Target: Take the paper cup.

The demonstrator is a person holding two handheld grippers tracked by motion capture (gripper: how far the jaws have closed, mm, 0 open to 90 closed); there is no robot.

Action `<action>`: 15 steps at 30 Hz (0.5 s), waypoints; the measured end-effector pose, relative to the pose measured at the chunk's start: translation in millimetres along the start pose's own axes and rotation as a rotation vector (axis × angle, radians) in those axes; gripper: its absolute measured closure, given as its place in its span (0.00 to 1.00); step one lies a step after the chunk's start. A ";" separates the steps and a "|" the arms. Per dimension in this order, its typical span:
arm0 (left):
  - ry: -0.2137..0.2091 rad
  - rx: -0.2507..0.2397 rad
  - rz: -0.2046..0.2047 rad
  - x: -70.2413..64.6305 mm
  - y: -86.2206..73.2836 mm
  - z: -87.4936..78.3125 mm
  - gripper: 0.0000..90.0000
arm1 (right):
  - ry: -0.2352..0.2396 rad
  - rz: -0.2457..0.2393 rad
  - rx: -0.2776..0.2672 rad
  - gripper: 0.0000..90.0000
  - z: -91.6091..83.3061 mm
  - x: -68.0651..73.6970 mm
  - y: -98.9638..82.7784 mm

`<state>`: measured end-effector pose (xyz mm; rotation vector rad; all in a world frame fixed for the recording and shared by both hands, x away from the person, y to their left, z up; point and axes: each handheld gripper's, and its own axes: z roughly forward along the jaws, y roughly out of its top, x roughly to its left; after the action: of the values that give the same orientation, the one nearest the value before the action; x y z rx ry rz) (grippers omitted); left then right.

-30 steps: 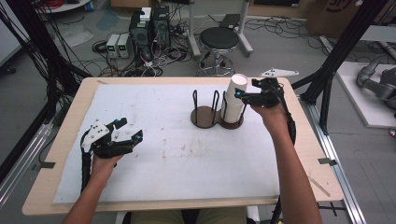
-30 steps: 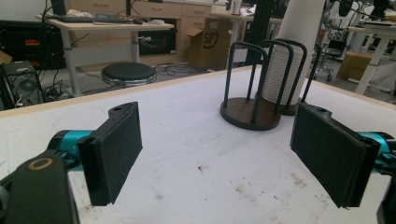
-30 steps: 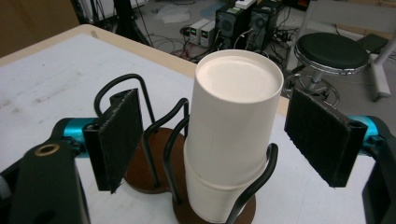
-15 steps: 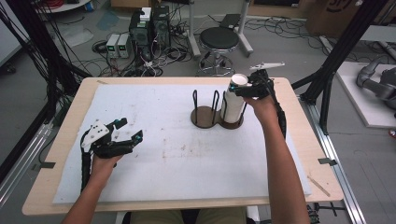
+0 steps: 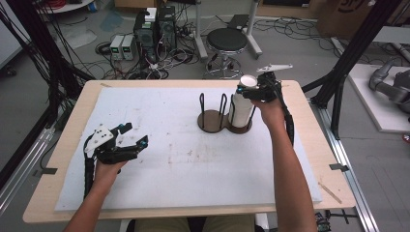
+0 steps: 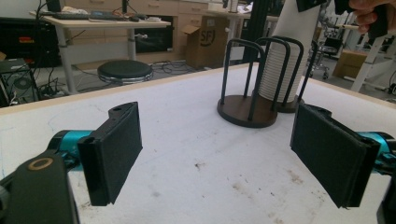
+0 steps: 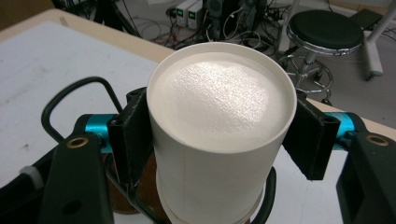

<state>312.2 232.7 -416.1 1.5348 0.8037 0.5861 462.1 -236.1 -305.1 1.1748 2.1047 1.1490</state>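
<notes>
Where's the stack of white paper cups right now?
In the high view the stack of white cups stands in the right ring of the brown holder, at the table's far right, with the right gripper closing on its top cup.

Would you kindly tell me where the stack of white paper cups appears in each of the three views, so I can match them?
High view: the stack of white cups stands right of centre, in the right bay of the dark holder, with the right claw at its top.
Left gripper view: upper right, behind the holder's wire loops.
Right gripper view: centre, top cup between the pads.
Shared landmark: the round black stool.
</notes>
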 end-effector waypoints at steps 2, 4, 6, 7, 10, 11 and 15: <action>-0.002 0.001 0.000 -0.3 -0.1 0.2 0.18 | 0.012 0.021 -0.025 0.35 -3.7 -1.7 0.8; -0.003 0.000 -0.001 -0.7 -0.4 0.8 0.18 | 0.012 0.024 -0.050 0.35 -7.9 -3.2 1.8; -0.005 0.002 0.001 -0.7 -0.4 1.1 0.18 | 0.022 0.032 -0.057 0.35 -11.6 -3.7 3.1; -0.006 0.003 0.001 -0.8 -0.4 1.1 0.18 | 0.024 0.023 -0.067 0.36 -13.0 -4.5 4.1; -0.007 0.001 -0.002 -0.7 -0.5 1.3 0.18 | 0.026 0.024 -0.075 0.36 -16.0 -3.3 6.7; -0.006 0.000 -0.003 -0.6 -0.6 1.3 0.18 | 0.028 0.022 -0.078 0.36 -17.7 -2.6 8.4; -0.010 0.003 -0.007 -0.3 -0.6 1.1 0.18 | 0.023 0.003 -0.086 0.36 -22.3 -0.2 15.5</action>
<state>312.8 231.8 -416.8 1.5356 0.8021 0.5727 453.4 -241.7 -280.0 1.1307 2.0488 1.2471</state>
